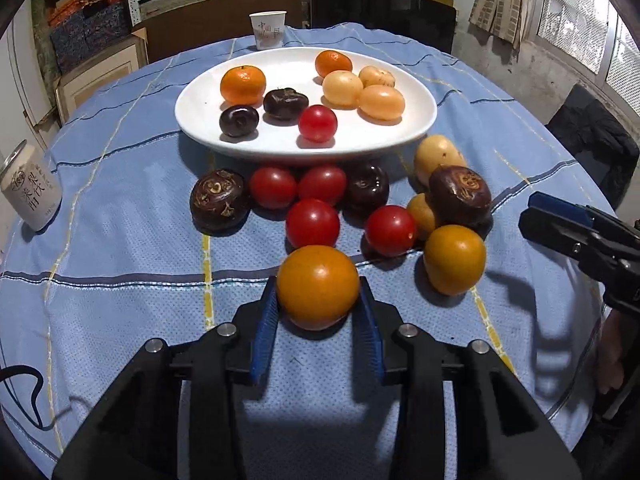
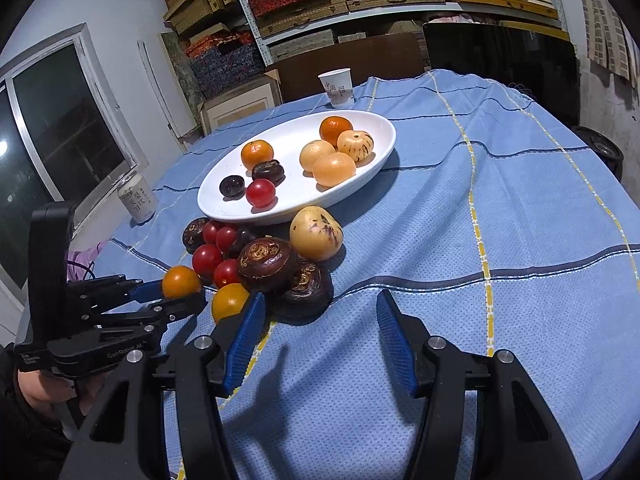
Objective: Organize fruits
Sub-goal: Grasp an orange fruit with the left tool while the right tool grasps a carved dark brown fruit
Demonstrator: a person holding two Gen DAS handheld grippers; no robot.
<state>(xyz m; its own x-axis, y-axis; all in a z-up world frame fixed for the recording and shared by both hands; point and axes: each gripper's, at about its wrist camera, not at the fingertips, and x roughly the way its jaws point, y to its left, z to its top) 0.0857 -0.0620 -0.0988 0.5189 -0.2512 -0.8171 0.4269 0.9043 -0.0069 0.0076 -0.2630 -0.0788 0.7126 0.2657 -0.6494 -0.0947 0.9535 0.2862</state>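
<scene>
A white plate [image 1: 208, 128] holds two oranges, dark purple fruits, a red tomato and pale yellow fruits. In front of it lies a pile of red tomatoes [image 1: 313, 222], dark fruits [image 1: 219, 200] and yellow ones. My left gripper [image 1: 318, 300] is shut on an orange fruit [image 1: 318, 286] at the near edge of the pile; it also shows in the right wrist view [image 2: 180, 288]. My right gripper [image 2: 320, 312] is open and empty, just right of the pile, next to a second orange fruit [image 2: 229, 301]. It shows at the right edge of the left wrist view [image 1: 560, 220].
A paper cup [image 1: 268, 29] stands behind the plate. A drink can [image 1: 30, 192] stands at the left on the blue checked tablecloth [image 1: 120, 300]. Shelves with boxes and a dark chair are behind the table.
</scene>
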